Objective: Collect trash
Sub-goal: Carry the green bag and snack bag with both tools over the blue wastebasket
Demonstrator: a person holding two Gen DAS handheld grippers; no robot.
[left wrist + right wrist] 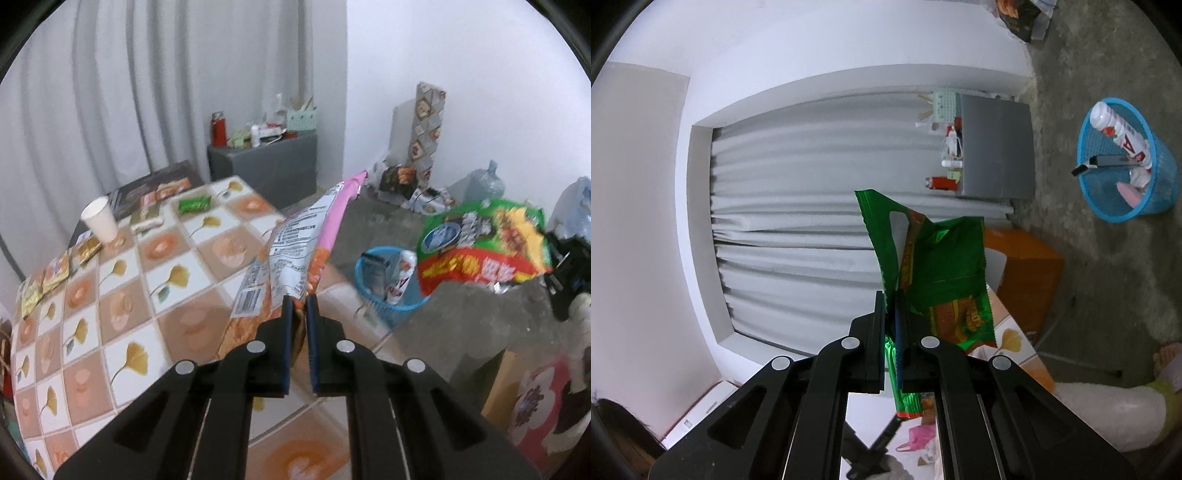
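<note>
Left wrist view: the left gripper (300, 301) is clamped on the bottom edge of a pink-and-white snack wrapper (295, 243), which stands up and away from the jaws toward 1 o'clock. Pinching one thin edge lets the empty, limp film hang clear of the tiled tablecloth (122, 295), so it probably lifts without dragging other litter.

At 3 o'clock the green-and-red noodle bag (484, 243) is carried by the right gripper — here only partly seen at the frame's right edge. In the right wrist view the right gripper (892, 308) is closed on that bag's crumpled foil (938, 266), again by an edge.

The blue mesh bin (391, 288) sits on the concrete floor just off the table's right edge, already holding a tube and a dark box; its mouth faces up and appears unobstructed — a likely drop target for both pieces.

More trash remains on the table: a paper cup (99, 221) at 10 o'clock, a green sachet (194, 204) at 11 and small packets (55, 269) along the left edge.
</note>
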